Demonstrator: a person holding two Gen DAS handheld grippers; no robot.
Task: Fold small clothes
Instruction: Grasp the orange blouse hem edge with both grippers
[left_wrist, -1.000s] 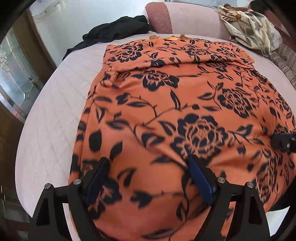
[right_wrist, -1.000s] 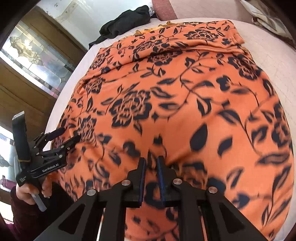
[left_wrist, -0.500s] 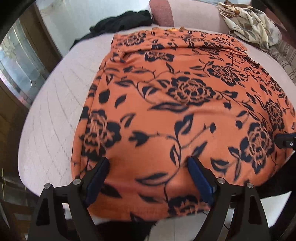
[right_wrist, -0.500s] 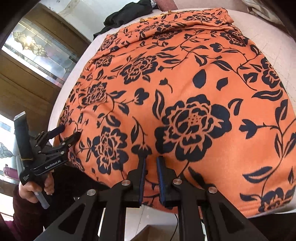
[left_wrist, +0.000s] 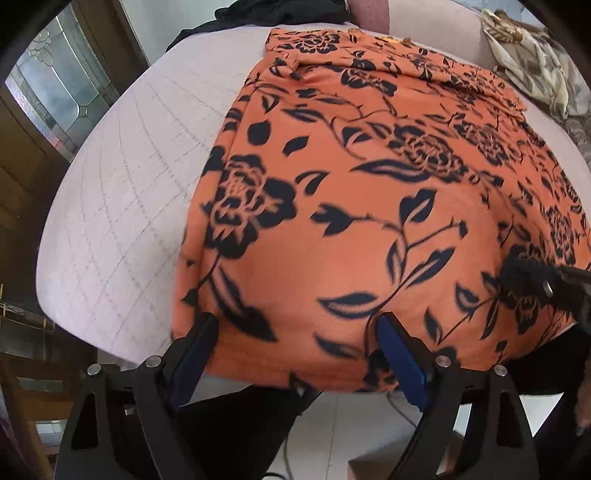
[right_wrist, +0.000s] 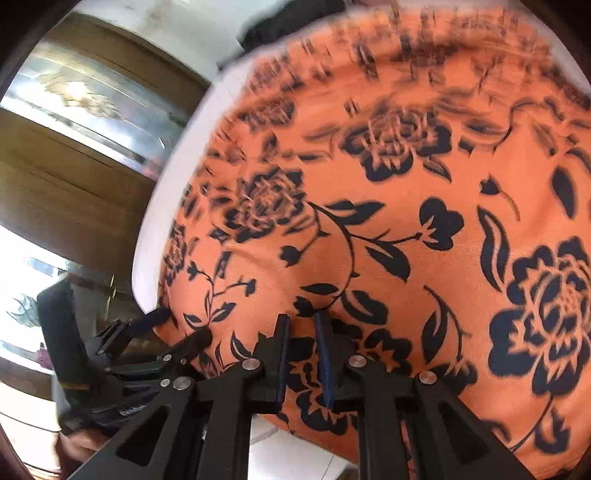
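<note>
At the table's near edge, an orange floral cloth (left_wrist: 369, 206) lies spread, its hem hanging over toward the grippers.

The left gripper (left_wrist: 295, 354) has its fingers spread wide at the cloth's near-left corner, the hem lying between them. The right gripper (right_wrist: 301, 354) has its fingers drawn close with a narrow gap, a bit of hem pinched up between them, farther right along the edge. The pale table (left_wrist: 122, 192) shows bare on the left. Black clothing (left_wrist: 266, 14) sits at the far edge, a beige patterned scarf (left_wrist: 532, 62) at far right.
</note>
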